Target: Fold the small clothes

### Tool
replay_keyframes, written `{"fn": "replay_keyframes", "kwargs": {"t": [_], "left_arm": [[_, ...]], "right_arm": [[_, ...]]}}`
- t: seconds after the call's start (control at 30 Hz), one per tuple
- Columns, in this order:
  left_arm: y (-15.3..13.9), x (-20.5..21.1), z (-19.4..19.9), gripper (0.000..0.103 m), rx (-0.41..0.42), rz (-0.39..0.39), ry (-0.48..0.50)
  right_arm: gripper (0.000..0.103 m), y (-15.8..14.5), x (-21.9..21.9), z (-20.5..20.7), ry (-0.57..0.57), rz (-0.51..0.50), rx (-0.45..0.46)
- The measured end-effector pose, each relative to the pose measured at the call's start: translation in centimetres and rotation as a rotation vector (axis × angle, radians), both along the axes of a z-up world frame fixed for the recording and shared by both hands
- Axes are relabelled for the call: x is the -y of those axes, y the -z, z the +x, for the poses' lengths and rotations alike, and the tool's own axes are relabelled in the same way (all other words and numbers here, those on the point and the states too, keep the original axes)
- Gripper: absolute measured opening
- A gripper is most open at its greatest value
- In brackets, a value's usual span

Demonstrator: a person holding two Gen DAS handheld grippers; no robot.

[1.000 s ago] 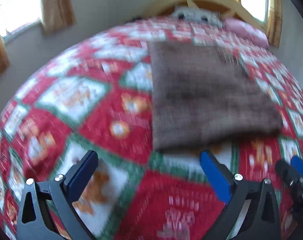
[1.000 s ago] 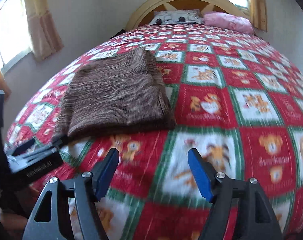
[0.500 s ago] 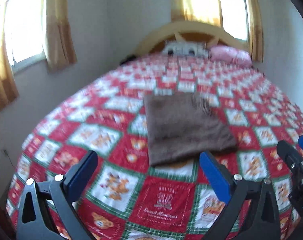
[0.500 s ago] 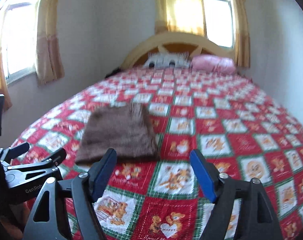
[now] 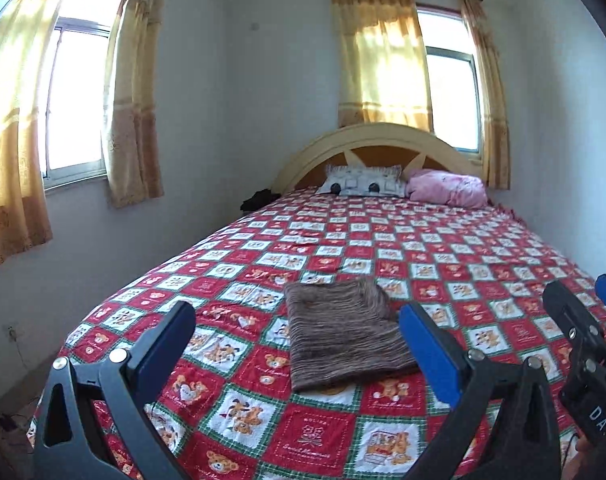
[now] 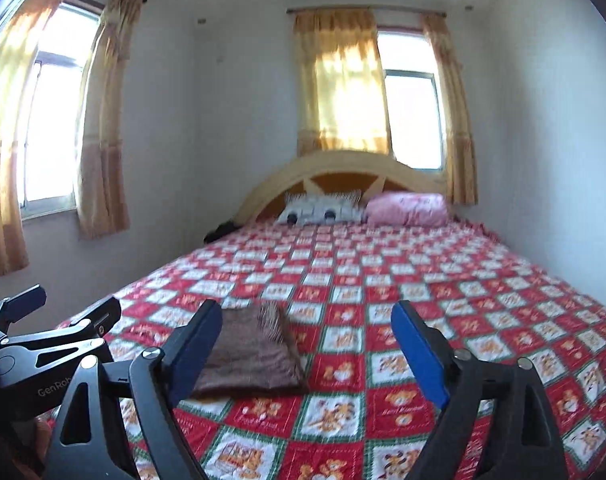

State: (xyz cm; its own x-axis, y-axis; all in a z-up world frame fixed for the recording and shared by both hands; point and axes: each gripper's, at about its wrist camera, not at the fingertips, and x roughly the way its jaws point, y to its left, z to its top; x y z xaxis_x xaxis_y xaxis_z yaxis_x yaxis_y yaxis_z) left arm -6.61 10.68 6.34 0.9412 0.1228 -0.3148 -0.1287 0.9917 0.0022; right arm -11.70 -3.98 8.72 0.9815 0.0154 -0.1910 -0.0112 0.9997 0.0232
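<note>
I held both grippers above the foot of the bed (image 5: pixel 503 240), and nothing was between the fingers of either one. My left gripper (image 5: pixel 299 344) had its fingers wide apart. The jaws of my right gripper (image 6: pixel 307 344) were opening, also with only air between them.

The brown knitted garment (image 5: pixel 339 340) lay on the red patchwork bedspread (image 6: pixel 443 292), near the foot end and on the side of the left window. It was already folded into a neat, flat rectangle. In the right wrist view the same garment (image 6: pixel 251 356) showed partly behind my left finger. No gripper touched it; both were well apart from it.

I judged the garment to be soft and light, with a ribbed knit that gives good friction, so it would not slip from the pads. But it has no stiffness. If I took it at one corner, the layers would hang and open. So I thought the best place to hold was the near edge, where all folded layers come together, with one gripper near each end of this edge. The pads should go under the lowest layer, otherwise only the top layer comes up.

The fold looked finished to me.
</note>
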Motion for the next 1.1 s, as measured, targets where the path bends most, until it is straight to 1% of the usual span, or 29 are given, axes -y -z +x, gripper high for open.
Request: {"fn": "replay_keyframes", "kwargs": {"t": [0.1, 0.17, 0.27, 0.43, 0.77, 1.1], "left_arm": [[-0.6, -0.2, -0.5, 0.103, 0.007, -0.026, -0.004], [-0.8, -0.2, -0.8, 0.103, 0.021, -0.03, -0.008], [-0.9, 0.2, -1.2, 0.103, 0.038, 0.0, -0.026], [-0.6, 0.8, -1.1, 0.103, 0.022, 0.055, -0.039], [-0.2, 1.2, -1.0, 0.103, -0.001, 0.076, -0.034], [-0.1, 1.5, -0.8, 0.103, -0.019, 0.097, -0.037]], "right_arm": [[0.087, -0.7, 0.4, -0.8, 0.024, 0.003, 0.041], [0.088, -1.0, 0.6, -0.9, 0.028, 0.009, 0.049], [0.088, -1.0, 0.8, -0.8, 0.03, 0.019, 0.04], [0.088, -0.8, 0.8, -0.7, 0.022, 0.036, 0.024], [0.088, -0.1, 0.5, -0.5, 0.003, 0.039, -0.007], [0.088, 0.1, 1.0, -0.4, 0.017, 0.054, -0.016]]}}
